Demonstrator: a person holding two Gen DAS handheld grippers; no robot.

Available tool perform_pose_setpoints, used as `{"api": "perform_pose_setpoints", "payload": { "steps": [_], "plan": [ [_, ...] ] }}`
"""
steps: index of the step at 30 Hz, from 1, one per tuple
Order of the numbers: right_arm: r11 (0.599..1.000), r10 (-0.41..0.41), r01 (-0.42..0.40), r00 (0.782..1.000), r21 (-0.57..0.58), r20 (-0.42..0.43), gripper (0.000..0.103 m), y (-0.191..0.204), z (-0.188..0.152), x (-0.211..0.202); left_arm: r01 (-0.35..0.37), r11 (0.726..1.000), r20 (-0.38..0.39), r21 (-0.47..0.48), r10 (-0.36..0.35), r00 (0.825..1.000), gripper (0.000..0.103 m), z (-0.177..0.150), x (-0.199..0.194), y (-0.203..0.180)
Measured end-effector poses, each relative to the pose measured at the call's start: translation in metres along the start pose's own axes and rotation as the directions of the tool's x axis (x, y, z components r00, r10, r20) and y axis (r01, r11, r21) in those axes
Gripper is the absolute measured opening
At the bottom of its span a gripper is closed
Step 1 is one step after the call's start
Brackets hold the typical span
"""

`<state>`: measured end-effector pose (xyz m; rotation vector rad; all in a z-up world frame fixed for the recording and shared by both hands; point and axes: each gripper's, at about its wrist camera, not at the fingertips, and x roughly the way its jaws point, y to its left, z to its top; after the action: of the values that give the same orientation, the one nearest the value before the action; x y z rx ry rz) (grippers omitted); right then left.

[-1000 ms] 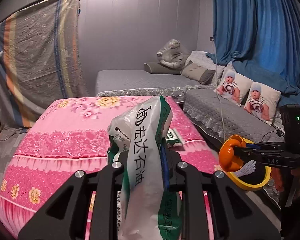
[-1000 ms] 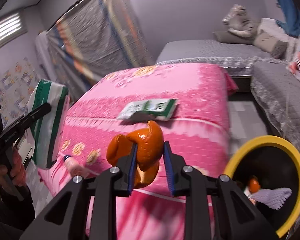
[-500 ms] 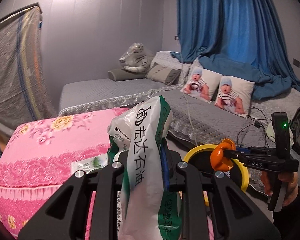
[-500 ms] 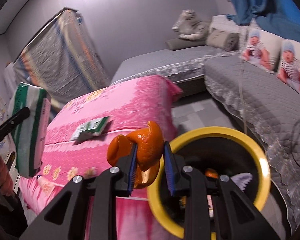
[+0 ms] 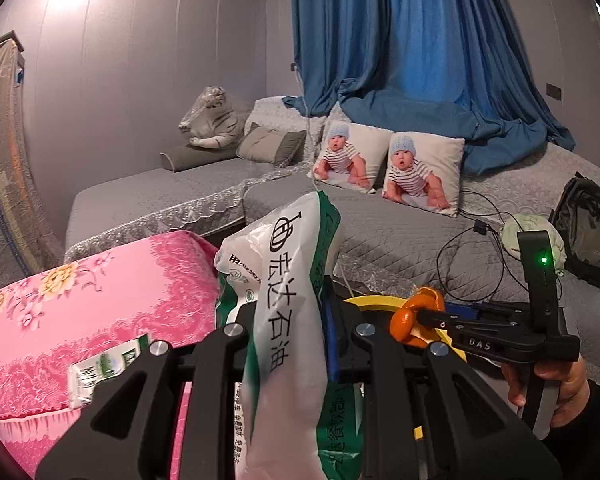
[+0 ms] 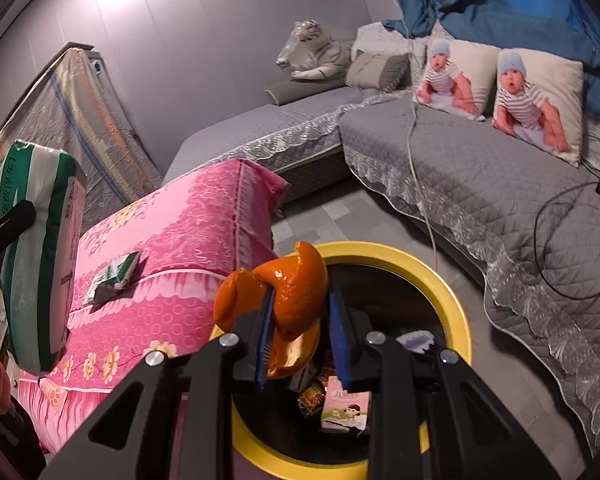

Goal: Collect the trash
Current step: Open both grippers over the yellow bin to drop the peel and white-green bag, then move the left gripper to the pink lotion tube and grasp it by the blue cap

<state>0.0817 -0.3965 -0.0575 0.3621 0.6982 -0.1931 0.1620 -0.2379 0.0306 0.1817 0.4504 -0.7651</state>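
My left gripper (image 5: 296, 320) is shut on a white and green plastic bag (image 5: 288, 304), held upright; the bag also shows at the left of the right wrist view (image 6: 40, 256). My right gripper (image 6: 300, 320) is shut on an orange peel (image 6: 288, 292) and holds it over the near rim of a yellow-rimmed black trash bin (image 6: 432, 276). The peel (image 5: 416, 316) and the bin's rim (image 5: 372, 302) show in the left wrist view too. A green and white carton (image 6: 116, 276) lies on the pink bed (image 6: 180, 240).
The bin holds a pink carton (image 6: 346, 410), wrappers and white paper (image 6: 416, 340). A grey sofa (image 6: 480, 172) with two baby-print pillows (image 6: 536, 92) and cables (image 6: 572, 240) stands right of the bin. A backpack (image 5: 584, 224) lies on the sofa.
Both grippers have swung right, away from the pink bed toward the bin. The orange peel has gone from beside the bin to above its rim. Both grips are unchanged.
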Motion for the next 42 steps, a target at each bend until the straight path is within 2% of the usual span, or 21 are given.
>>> {"api": "perform_pose_setpoints", "payload": {
  "steps": [8,14,15,17,18,19,20,23,27,31,34,38,42],
  "plan": [
    [0.997,-0.061,0.063,0.998,0.048,-0.033,0.024,-0.021,-0.005,0.012,0.045,0.999,-0.059,-0.002,-0.045,0.997,0.020,-0.005,0.051,-0.018],
    [0.994,-0.081,0.086,0.994,0.071,-0.079,0.025,-0.030,-0.010,0.024,0.088,0.994,-0.160,-0.059,-0.096,0.982,0.020,-0.018,0.095,-0.021],
    [0.993,-0.084,0.090,0.993,0.070,-0.085,0.025,-0.032,-0.011,0.025,0.089,0.994,-0.171,-0.064,-0.099,0.980,0.023,-0.021,0.100,-0.022],
    [0.991,-0.112,0.119,0.989,0.067,-0.101,0.032,-0.034,-0.013,0.028,0.076,0.994,-0.185,-0.083,-0.090,0.979,0.036,-0.027,0.106,-0.022],
    [0.989,-0.123,0.130,0.987,0.067,-0.102,0.036,-0.035,-0.013,0.029,0.071,0.993,-0.183,-0.096,-0.088,0.979,0.058,-0.028,0.108,-0.020],
    [0.987,-0.138,0.145,0.985,0.072,-0.100,0.044,-0.038,-0.014,0.028,0.063,0.992,-0.174,-0.109,-0.081,0.981,0.078,-0.030,0.107,-0.017],
    [0.984,-0.149,0.157,0.984,0.082,-0.095,0.051,-0.041,-0.014,0.027,0.051,0.991,-0.159,-0.120,-0.070,0.985,0.082,-0.031,0.105,-0.013],
    [0.980,-0.150,0.160,0.985,0.121,-0.088,0.055,-0.052,-0.015,0.022,0.023,0.992,-0.154,-0.124,-0.042,0.987,0.090,-0.035,0.099,-0.003],
    [0.982,-0.108,0.119,0.991,0.144,-0.078,0.058,-0.053,-0.018,0.015,0.029,0.988,-0.130,-0.154,-0.049,0.990,0.094,-0.042,0.080,0.020],
    [0.992,-0.025,0.036,0.995,0.119,-0.093,0.059,-0.032,-0.019,0.017,0.039,0.994,-0.088,-0.105,-0.048,0.995,0.094,-0.052,0.045,0.047],
    [0.997,0.024,-0.016,0.993,0.077,-0.113,0.059,-0.008,-0.020,0.022,0.036,0.998,-0.064,-0.052,-0.039,0.997,0.095,-0.068,0.007,0.077],
    [0.998,0.065,-0.064,0.989,0.009,-0.130,0.060,0.030,-0.023,0.029,0.063,0.998,-0.055,0.011,-0.062,0.997,0.095,-0.094,-0.052,0.120],
    [0.993,0.101,-0.110,0.981,-0.046,-0.167,0.060,0.067,-0.025,0.038,0.123,0.986,-0.095,0.108,-0.113,0.989,0.095,-0.137,-0.117,0.165]
  ]
}}
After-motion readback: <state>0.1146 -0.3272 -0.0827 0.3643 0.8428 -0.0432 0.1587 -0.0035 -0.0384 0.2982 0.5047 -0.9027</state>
